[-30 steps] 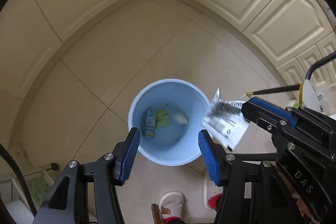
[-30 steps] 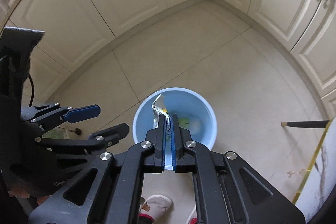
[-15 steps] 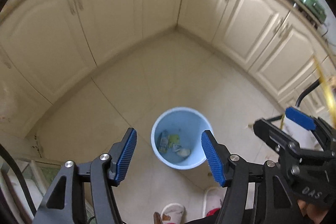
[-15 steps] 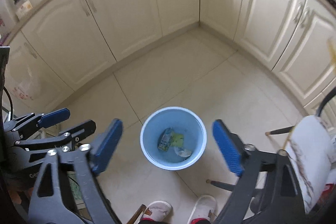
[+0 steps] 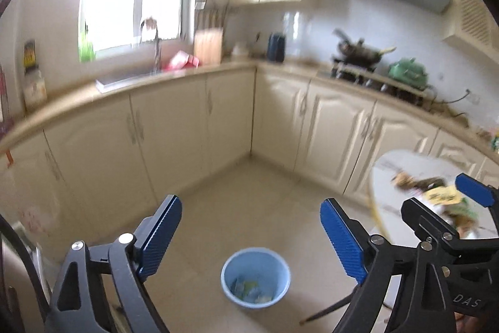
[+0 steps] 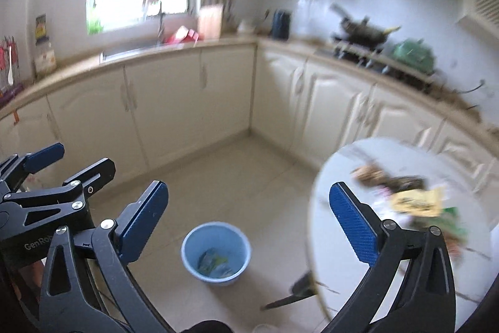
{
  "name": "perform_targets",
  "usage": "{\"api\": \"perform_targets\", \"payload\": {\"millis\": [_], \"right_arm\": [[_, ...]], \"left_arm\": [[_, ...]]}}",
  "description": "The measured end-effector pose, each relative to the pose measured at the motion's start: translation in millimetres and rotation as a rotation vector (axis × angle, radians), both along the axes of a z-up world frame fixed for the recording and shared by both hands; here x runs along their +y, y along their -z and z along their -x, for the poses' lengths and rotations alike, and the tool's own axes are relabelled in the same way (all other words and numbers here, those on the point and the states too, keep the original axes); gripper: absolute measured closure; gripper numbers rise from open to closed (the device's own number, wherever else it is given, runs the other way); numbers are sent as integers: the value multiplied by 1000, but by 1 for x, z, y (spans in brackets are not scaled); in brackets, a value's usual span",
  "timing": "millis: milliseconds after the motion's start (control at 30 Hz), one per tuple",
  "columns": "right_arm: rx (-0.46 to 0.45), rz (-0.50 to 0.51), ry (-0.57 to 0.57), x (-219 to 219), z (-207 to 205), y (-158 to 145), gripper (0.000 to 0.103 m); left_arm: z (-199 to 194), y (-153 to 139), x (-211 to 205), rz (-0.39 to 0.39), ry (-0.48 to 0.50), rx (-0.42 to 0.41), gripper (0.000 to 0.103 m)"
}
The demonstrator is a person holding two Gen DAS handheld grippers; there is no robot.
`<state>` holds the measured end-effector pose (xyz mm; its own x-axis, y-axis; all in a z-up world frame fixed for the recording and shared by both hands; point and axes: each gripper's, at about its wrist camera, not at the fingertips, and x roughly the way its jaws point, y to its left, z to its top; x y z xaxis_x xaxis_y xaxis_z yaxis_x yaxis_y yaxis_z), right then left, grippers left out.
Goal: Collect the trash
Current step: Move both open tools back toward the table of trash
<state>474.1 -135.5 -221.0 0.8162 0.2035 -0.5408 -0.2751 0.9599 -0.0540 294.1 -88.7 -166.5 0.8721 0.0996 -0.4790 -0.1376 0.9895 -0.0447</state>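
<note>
Both grippers are black frames with silver screws. The left gripper (image 5: 249,231) and right gripper (image 6: 248,219) carry ribbed blue pads.

Both your wrist cameras look forward and slightly down along their fingers into the kitchen corner, from well above the floor. Your left view has the blue bin (image 5: 255,278) at 6 o'clock and the round table (image 5: 393,173) at 3 o'clock; your right view shows the bin (image 6: 215,252) at 6 and the table (image 6: 333,192) nearer, at 4. They share bin, table, cabinets (image 5: 174,127) and stove (image 6: 358,47).
</note>
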Motion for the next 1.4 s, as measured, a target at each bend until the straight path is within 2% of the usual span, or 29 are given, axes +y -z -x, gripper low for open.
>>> {"api": "perform_targets", "payload": {"millis": [167,400,467,500,567,600,667,867,1000,1133,1400], "right_arm": [[-133,-15,82,-35,53,-49,0],[-254,-33,170,-82,117,-93,0],[-274,-37,188,-93,129,-98,0],[-290,-39,201,-101,138,-100,0],[-307,-42,223,-110,148,-104,0],[-312,-43,230,-116,152,-105,0],[-328,-46,253,-128,161,-107,0],[-363,-51,340,-169,181,-111,0],[-350,-56,396,-200,182,-105,0],[-314,-70,463,-235,175,-95,0],[-174,-96,595,-305,136,-49,0]], "left_arm": [[87,-6,-67,-76,5,-186,6],[154,-6,-142,-94,51,-320,5],[172,2,-135,-104,58,-351,5],[180,3,-147,-111,63,-366,5],[208,22,-130,-109,78,-385,4],[215,24,-139,-104,91,-391,4],[220,35,-129,-88,115,-403,4],[223,40,-119,-62,193,-412,1],[211,43,-121,-44,242,-375,1],[155,36,-120,-34,273,-296,1],[72,63,-126,-25,357,-90,1]]}}
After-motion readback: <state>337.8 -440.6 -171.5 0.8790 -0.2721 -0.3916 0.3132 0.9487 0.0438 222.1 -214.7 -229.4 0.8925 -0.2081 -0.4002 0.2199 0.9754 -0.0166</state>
